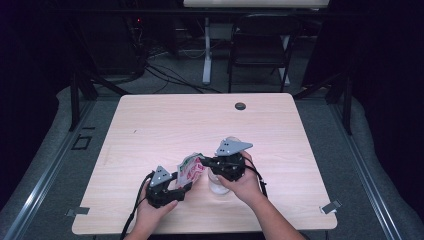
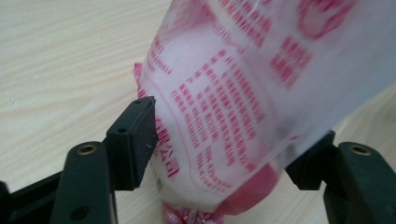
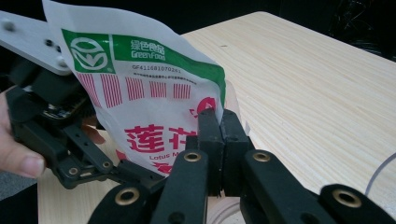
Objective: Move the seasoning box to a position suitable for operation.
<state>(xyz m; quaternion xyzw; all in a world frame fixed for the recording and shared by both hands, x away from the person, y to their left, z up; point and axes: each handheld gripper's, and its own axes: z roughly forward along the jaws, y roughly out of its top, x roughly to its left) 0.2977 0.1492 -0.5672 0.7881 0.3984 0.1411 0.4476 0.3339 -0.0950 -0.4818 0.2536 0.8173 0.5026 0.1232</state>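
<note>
Near the desk's front edge, the right hand-held gripper pinches the food pouch's edge. The left hand-held gripper stands wide around its bottom (pads barely touching). A thin pinch could slip, dropping the pouch beside the clear cup.

You sit at a light wood table in a dark room. A black chair and cables are on the grey floor behind it.

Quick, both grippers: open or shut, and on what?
Left gripper: open, jaws straddling the food pouch, not clamped.
Right gripper: shut on the pouch's edge.
</note>
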